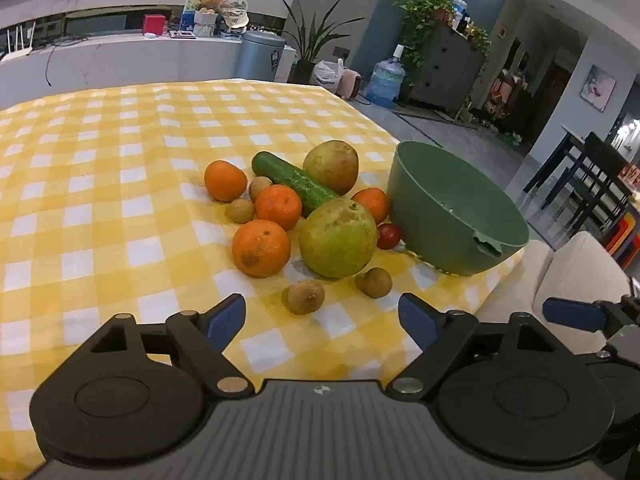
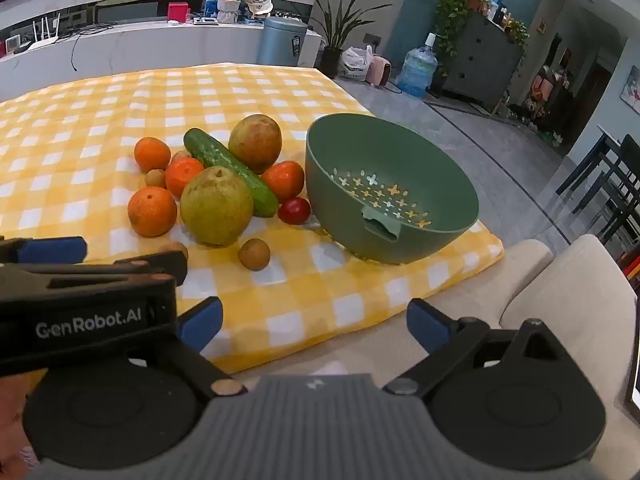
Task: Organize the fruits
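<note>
Nearest, both tongs hang released with nothing between their blue pads: the left tongs [image 1: 322, 318] over the yellow checked cloth [image 1: 100, 208], the right tongs [image 2: 316, 322] at the cloth's near right edge.

Just beyond lie small brown longans [image 1: 306, 297], light and hard-shelled. I'd judge they roll easily, so pinch each across its middle.

Behind them sit a large green pear [image 1: 338, 238] and an orange [image 1: 261, 248]. The pear looks heavy and smooth, so take it at its widest girth. The orange's dimpled skin should grip well.

A little tomato [image 1: 389, 236] touches the bowl's near side. It is probably soft, so squeeze it gently.

Farther back a cucumber [image 1: 294, 182] leans among more oranges and a second pear [image 1: 331, 166]. It is stiff and bumpy, best held mid-length.

On the right the green strainer bowl [image 2: 448, 184] stands empty, tilted and likely light.
</note>
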Motion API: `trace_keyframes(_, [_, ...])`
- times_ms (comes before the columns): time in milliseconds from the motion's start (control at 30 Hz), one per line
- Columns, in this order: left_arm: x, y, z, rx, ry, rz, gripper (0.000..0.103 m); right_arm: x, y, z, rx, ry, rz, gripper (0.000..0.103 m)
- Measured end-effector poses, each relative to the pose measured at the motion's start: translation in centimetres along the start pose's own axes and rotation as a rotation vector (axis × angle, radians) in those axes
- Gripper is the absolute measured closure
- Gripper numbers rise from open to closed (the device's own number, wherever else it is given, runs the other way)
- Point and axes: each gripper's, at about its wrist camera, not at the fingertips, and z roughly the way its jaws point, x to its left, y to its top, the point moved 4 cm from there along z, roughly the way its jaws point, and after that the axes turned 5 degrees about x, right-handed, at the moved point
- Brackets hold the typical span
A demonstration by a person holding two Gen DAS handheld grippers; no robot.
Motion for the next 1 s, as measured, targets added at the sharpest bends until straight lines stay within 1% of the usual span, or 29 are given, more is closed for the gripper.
trace_keyframes(100, [-0.2,0.0,0.2,0.008,0.003,-0.009,0.006,0.2,0.1,0.0,-0.007,-0.002,-0.005,0.008])
trace_keyframes(133, [-0.5,-0.1,-0.4,-0.011,-0.020,-0.009,0.006,0.4,0.1,0.0,-0.008,-0.005,-0.007,0.008])
trace_keyframes(167, [0.2,0.0,-0.4,-0.004,-0.055,-0.041,0.006,0.0,0.0,0.1,-0.002,0.012,0.013,0.008])
trace_keyframes(267, [0.0,-0.1,0.2,-0.001,-0.035,-0.023,0.006,0.0,0.0,0.0,0.000,0.010,0.011,0.008])
trace_keyframes(367, [0.0,-0.4,0.2,0.007,-0.032,-0.021,0.006,0.0,-0.1,0.1,0.003,0.009,0.012,0.008])
trace_keyframes(533, [0.0,-0.2,0.5,0.019,-0.030,-0.017,0.006,0.0,-0.3,-0.1,0.011,0.011,0.015,0.008])
trace_keyframes(567, [0.0,-0.2,0.5,0.020,-0.031,-0.018,0.006,0.0,-0.1,0.5,0.017,0.013,0.013,0.008])
trace_keyframes(1000, [0.0,-0.4,0.6,0.021,-0.030,-0.018,0.006,0.0,-0.1,1.0,0.032,0.017,0.014,0.008])
